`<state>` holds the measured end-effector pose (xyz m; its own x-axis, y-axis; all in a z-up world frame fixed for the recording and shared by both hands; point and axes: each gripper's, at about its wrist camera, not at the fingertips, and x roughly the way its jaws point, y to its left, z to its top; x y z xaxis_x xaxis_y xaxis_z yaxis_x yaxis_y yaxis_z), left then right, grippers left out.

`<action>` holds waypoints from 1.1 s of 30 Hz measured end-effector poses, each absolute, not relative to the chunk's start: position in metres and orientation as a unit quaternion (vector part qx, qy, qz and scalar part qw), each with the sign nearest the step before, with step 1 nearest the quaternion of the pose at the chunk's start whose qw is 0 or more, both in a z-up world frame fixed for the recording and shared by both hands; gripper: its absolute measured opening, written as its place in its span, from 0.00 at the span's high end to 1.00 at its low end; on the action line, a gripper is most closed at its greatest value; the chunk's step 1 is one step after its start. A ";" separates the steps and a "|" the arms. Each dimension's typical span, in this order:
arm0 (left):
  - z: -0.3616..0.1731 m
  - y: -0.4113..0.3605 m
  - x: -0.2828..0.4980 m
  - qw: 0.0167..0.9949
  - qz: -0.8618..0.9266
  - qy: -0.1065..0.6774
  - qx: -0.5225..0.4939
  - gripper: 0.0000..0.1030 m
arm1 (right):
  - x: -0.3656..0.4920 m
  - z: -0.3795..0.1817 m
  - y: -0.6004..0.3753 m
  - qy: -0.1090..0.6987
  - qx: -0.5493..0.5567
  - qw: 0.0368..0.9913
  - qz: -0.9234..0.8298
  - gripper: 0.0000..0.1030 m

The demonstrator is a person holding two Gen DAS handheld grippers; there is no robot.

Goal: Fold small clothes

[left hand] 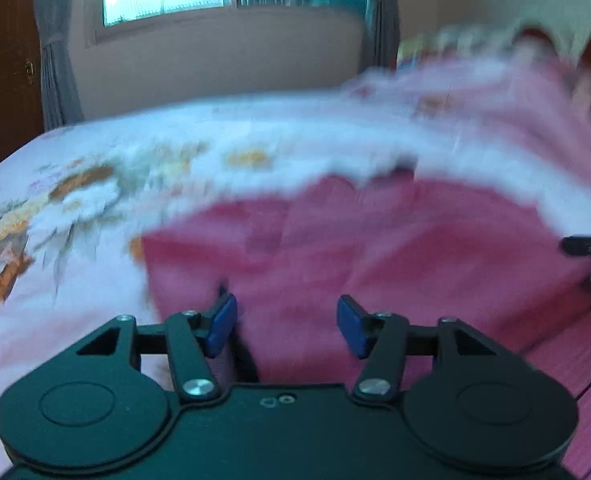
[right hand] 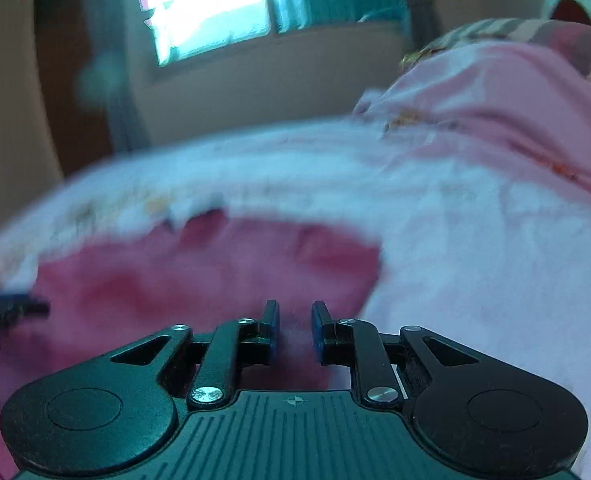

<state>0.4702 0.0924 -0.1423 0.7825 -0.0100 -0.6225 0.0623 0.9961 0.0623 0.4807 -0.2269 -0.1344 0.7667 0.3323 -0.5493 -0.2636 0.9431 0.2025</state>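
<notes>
Clearly blurred, the left wrist view is showing the left gripper (left hand: 287,326) hovering low over a dark pink garment (left hand: 375,248) that is lying on the bed (left hand: 95,208); its blue fingers (left hand: 221,328) are standing wide apart and gripping nothing. The other gripper's tip is poking in at the right edge.

From the right wrist view, the right gripper (right hand: 294,330) is pointing at the same garment's (right hand: 199,276) near edge, fingers (right hand: 271,330) parted by a narrow gap; whether cloth is sitting between them I cannot tell. Judging by the spread-out cloth, folding is barely beginning, and most folds are remaining to be made.
</notes>
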 end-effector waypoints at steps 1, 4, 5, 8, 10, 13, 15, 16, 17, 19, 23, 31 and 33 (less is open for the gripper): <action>-0.144 0.094 0.471 0.944 -0.021 0.328 0.034 0.44 | 0.485 -0.143 -0.222 0.310 0.053 0.937 0.153 0.83; -0.121 0.099 0.457 0.952 -0.016 0.305 0.023 0.44 | 0.479 -0.122 -0.227 0.308 0.071 0.938 0.140 0.83; -0.115 0.100 0.449 0.956 -0.014 0.292 0.025 0.42 | 0.467 -0.111 -0.231 0.282 0.079 0.944 0.149 0.83; -0.131 0.101 0.456 0.942 -0.001 0.333 0.042 0.26 | 0.459 -0.114 -0.227 0.285 0.057 0.944 0.160 0.82; -0.149 0.109 0.461 0.935 -0.001 0.353 0.027 0.14 | 0.475 -0.143 -0.221 0.354 0.042 0.924 0.137 0.71; -0.132 0.124 0.449 0.935 0.009 0.356 -0.012 0.29 | 0.463 -0.128 -0.233 0.356 0.079 0.922 0.129 0.70; -0.115 0.126 0.420 0.943 0.005 0.334 0.015 0.29 | 0.434 -0.106 -0.246 0.314 0.094 0.934 0.140 0.71; -0.109 0.129 0.403 0.946 0.001 0.325 0.020 0.27 | 0.424 -0.099 -0.249 0.306 0.095 0.936 0.148 0.71; -0.105 0.132 0.384 0.948 -0.002 0.318 0.021 0.26 | 0.409 -0.094 -0.254 0.304 0.096 0.935 0.152 0.70; -0.100 0.137 0.346 0.950 -0.010 0.312 0.021 0.26 | 0.376 -0.090 -0.265 0.303 0.098 0.934 0.163 0.70; -0.103 0.152 0.264 0.948 -0.016 0.319 0.005 0.16 | 0.299 -0.090 -0.287 0.314 0.110 0.928 0.167 0.71; -0.128 0.130 0.176 0.927 -0.055 0.370 0.006 0.01 | 0.186 -0.112 -0.310 0.378 0.159 0.901 0.143 0.70; -0.134 0.119 0.168 0.928 -0.045 0.368 0.040 0.01 | 0.169 -0.112 -0.309 0.378 0.170 0.900 0.138 0.70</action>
<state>0.1680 0.1192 -0.1338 0.7249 -0.0537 -0.6868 0.1131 0.9927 0.0418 0.1687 -0.3090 -0.1118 0.6769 0.3764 -0.6325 -0.1195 0.9041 0.4102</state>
